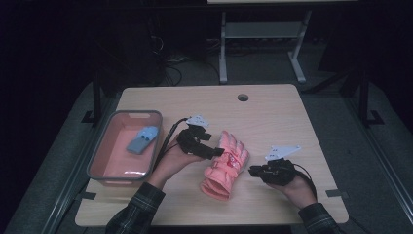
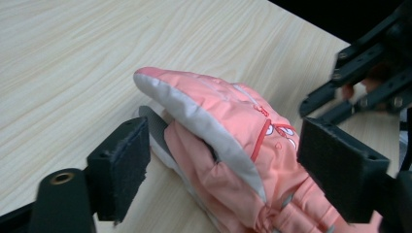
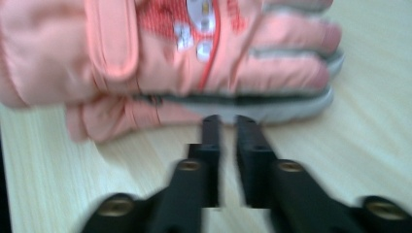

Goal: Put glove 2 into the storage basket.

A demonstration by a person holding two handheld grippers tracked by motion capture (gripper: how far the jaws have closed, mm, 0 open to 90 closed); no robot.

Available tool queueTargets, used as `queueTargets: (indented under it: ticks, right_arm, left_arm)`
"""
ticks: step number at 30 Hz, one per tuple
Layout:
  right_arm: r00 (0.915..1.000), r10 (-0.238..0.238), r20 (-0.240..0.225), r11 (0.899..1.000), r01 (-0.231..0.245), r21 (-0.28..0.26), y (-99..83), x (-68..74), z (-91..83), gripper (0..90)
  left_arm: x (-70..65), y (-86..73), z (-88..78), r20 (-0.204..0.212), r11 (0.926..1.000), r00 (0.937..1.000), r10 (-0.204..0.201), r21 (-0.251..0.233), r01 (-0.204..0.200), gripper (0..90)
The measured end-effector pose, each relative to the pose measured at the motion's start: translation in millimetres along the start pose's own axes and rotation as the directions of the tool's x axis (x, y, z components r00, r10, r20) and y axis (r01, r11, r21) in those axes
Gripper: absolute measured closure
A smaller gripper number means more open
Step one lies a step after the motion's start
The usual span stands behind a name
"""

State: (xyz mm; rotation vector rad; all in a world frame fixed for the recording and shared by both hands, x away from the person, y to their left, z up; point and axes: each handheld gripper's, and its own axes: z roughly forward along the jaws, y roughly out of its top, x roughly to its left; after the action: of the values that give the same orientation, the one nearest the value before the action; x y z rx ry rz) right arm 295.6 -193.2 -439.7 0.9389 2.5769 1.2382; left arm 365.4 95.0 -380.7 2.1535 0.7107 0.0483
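Pink glove (image 1: 225,165) lies flat near the middle of the table (image 1: 272,117), fingers pointing away from the person. Left gripper (image 1: 214,152) at the glove's finger end, jaws spread wide to either side of the fingers, not pinching. Right gripper (image 1: 254,170) just beside the glove's right edge, jaws nearly together with a narrow gap, holding nothing. Pink bin (image 1: 97,161) at table's left holds a blue glove (image 1: 143,140).

No readable text anywhere (the glove (image 3: 194,43) bears only pictures).
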Motion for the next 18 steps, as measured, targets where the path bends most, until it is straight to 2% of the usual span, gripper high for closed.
queueTargets:
  ticks: [2, 8, 14, 18]
  right_arm:
    - [0.9998, 0.017, -0.010, 0.999, -0.017, -0.031, 5.9, 0.3, -3.1, 89.9]
    - [0.9996, 0.003, -0.030, 0.996, -0.005, -0.090, 27.3, -2.4, 1.4, 90.0]
    - [0.9993, 0.005, -0.036, 0.994, -0.009, -0.108, 37.4, -6.8, 15.4, 90.0]
    - [0.9994, -0.002, -0.035, 0.997, -0.001, -0.078, 36.8, -8.7, 25.6, 90.0]
  left_arm:
    - [-1.4, 1.1, 2.7, 0.003, 0.9999, 1.0000, 0.007, 0.010, -0.007, 18.1]
    - [-3.0, 2.0, 9.8, 0.006, 0.9992, 0.9998, 0.018, 0.035, -0.018, 17.2]
    - [-3.3, 1.2, 16.3, 0.013, 0.9980, 0.9996, 0.026, 0.057, -0.027, 16.1]
    - [-5.9, -0.2, 22.3, 0.027, 0.9967, 0.9991, 0.034, 0.072, -0.036, 15.0]
